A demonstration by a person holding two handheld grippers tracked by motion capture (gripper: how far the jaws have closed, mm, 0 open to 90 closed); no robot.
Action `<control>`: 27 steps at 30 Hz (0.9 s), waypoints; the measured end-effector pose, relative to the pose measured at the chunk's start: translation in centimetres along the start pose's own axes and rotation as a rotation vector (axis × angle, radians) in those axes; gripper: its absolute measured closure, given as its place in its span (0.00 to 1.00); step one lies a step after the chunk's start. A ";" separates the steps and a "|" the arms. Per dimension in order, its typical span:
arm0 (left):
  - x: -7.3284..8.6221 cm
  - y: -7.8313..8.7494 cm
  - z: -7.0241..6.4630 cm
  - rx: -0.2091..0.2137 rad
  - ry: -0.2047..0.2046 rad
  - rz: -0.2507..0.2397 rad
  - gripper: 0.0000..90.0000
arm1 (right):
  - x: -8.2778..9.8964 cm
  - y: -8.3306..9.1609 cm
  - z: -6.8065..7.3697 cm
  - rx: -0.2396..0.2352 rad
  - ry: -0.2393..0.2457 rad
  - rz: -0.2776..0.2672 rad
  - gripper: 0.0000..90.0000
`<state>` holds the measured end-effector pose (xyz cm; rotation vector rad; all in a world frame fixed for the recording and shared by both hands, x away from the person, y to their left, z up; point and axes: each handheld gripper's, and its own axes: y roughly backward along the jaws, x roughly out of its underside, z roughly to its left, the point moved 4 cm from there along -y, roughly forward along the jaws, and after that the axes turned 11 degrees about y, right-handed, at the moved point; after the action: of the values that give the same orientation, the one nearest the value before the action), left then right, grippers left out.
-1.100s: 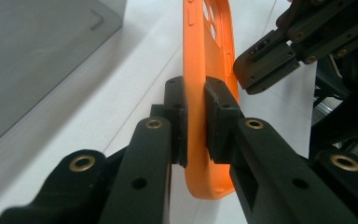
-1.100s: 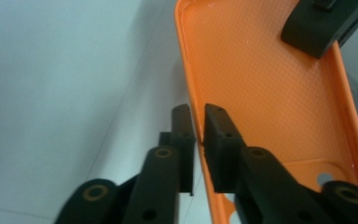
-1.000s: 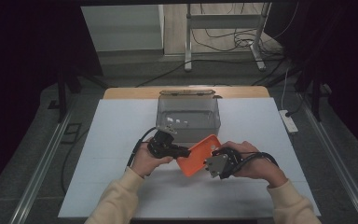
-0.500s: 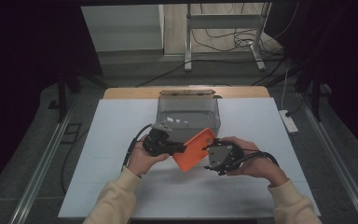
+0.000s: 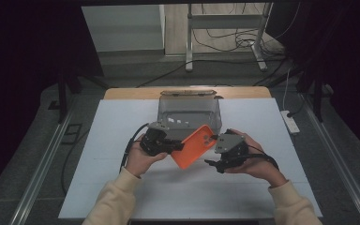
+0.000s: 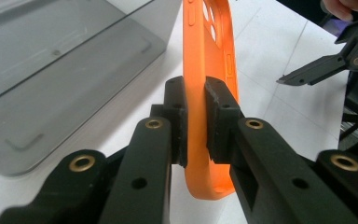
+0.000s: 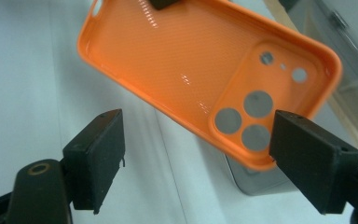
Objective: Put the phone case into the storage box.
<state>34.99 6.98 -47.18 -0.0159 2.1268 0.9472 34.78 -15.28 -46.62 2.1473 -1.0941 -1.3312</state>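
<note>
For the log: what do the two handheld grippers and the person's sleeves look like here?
Both are black. The left gripper has brass-coloured pivot pins and ribbed black pads; the right gripper has blocky rectangular pads. Each carries a grey three-cornered plate on top, and a black cable trails from each. The sleeves are cream, with ribbed cuffs.
</note>
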 end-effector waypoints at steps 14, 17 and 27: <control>0.0 0.7 -0.2 -0.008 -0.011 -0.021 0.90 | 1.1 0.4 0.1 0.014 -0.184 -0.072 0.18; 0.0 0.7 -0.3 -0.009 -0.012 -0.023 0.90 | 1.4 0.3 0.2 0.014 -0.210 -0.076 0.18; 0.0 1.0 -0.2 -0.014 -0.009 -0.034 0.90 | 2.0 0.2 0.2 0.031 -0.263 -0.073 0.15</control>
<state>34.59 7.57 -46.46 -0.0543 2.1050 0.9399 35.04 -16.97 -47.73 2.0940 -1.1486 -1.6780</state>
